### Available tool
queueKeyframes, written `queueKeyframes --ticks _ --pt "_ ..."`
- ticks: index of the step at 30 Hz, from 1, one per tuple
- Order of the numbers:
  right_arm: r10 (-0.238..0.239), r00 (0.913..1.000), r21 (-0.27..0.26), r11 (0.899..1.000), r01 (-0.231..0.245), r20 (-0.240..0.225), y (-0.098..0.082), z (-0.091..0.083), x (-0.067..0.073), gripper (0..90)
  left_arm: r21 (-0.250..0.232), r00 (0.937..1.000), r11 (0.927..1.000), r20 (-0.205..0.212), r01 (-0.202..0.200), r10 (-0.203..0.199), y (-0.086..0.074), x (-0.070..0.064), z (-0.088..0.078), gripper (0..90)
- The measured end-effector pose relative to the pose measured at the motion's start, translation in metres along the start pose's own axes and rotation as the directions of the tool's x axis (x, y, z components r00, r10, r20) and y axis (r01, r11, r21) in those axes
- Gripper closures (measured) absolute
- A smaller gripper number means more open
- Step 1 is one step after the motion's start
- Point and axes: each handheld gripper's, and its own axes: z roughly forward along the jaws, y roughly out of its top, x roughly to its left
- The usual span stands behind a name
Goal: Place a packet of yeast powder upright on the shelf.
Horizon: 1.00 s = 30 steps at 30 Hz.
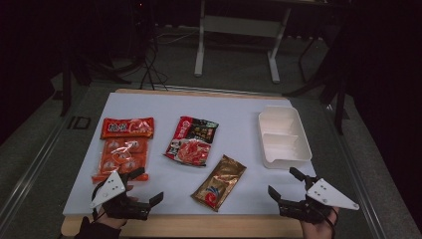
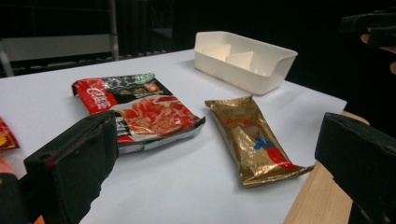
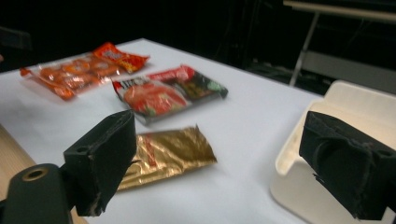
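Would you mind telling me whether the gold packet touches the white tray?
Apart. The high view shows bare white table between the gold packet and the white tray.

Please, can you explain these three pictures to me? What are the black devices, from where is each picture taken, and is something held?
A person holds two hand tools with black jaws: the left gripper and the right gripper. One picture looks down from above; the other two come from cameras riding on each gripper. On the white table lie an orange snack pack, a red-and-black packet, a gold packet and an empty white divided tray. Both pairs of jaws stand open. Nothing is held.
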Motion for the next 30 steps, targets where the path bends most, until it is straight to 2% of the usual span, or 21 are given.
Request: queueKeyframes --ticks 2,6,8,9,12,13,16,17,18,19,20,21,25,30 --pt "0.014 0.9997 0.019 1.0 -0.013 -0.019 -0.001 0.0 -0.001 11.0 -0.011 0.9998 0.9999 0.02 0.001 -0.001 0.0 -0.001 0.001 0.2" --pt "0.003 0.9996 0.046 0.999 -0.002 -0.03 0.001 -0.001 0.002 10.9 -0.019 0.998 0.9993 0.054 -0.031 0.032 0.0 -0.004 0.002 0.1" --pt "0.001 0.9997 0.045 0.999 0.0 -0.024 0.001 -0.001 0.003 10.9 -0.003 0.9969 0.9998 0.076 -0.02 0.02 0.001 -0.006 0.002 0.1" --pt "0.002 0.9994 0.044 0.999 0.0 -0.035 0.002 -0.001 0.004 10.9 -0.003 0.9969 0.9998 0.076 -0.02 0.02 0.001 -0.006 0.002 0.1" --pt "-0.022 0.9995 0.012 1.0 0.022 -0.025 0.009 -0.005 0.009 11.1 0.015 0.9932 0.9995 0.113 -0.029 0.027 0.003 -0.009 0.004 0.4" --pt "-0.034 0.9992 0.002 0.999 0.034 -0.019 0.01 -0.006 0.01 13.1 0.021 0.9914 0.9991 0.127 -0.036 0.033 0.003 -0.009 0.004 5.9" --pt "-0.057 0.9983 -0.002 0.998 0.057 -0.011 0.014 -0.009 0.013 13.7 0.023 0.9916 0.998 0.117 -0.059 0.056 0.004 -0.011 0.004 6.4" --pt "-0.076 0.997 -0.001 0.997 0.076 -0.013 0.017 -0.01 0.015 13.8 0.026 0.9932 0.9962 0.084 -0.083 0.08 0.006 -0.013 0.004 6.2" --pt "-0.076 0.9969 0.005 0.997 0.076 -0.022 0.019 -0.009 0.015 13.9 0.03 0.9947 0.9973 0.081 -0.066 0.064 0.007 -0.014 0.004 5.3" --pt "-0.077 0.9969 0.009 0.997 0.077 -0.019 0.02 -0.008 0.016 14.0 0.03 0.9947 0.9973 0.081 -0.066 0.064 0.007 -0.014 0.004 4.6" --pt "-0.083 0.9965 0.004 0.997 0.083 -0.014 0.021 -0.008 0.016 14.0 0.033 0.9962 0.9993 0.086 -0.015 0.013 0.01 -0.014 0.002 3.1" --pt "-0.091 0.9958 0.002 0.996 0.091 -0.014 0.022 -0.008 0.017 14.0 0.026 0.9966 0.9997 0.083 0.001 -0.003 0.011 -0.014 0.001 1.8" --pt "-0.088 0.9958 -0.001 0.996 0.088 -0.025 0.03 -0.007 0.016 12.8 0.024 0.9979 0.9996 0.063 0.013 -0.014 0.012 -0.013 0.0 0.8" --pt "-0.092 0.9951 0.0 0.996 0.092 -0.038 0.04 -0.005 0.014 11.5 -0.009 0.9979 0.9993 0.055 0.035 -0.035 0.011 -0.011 -0.001 0.0"
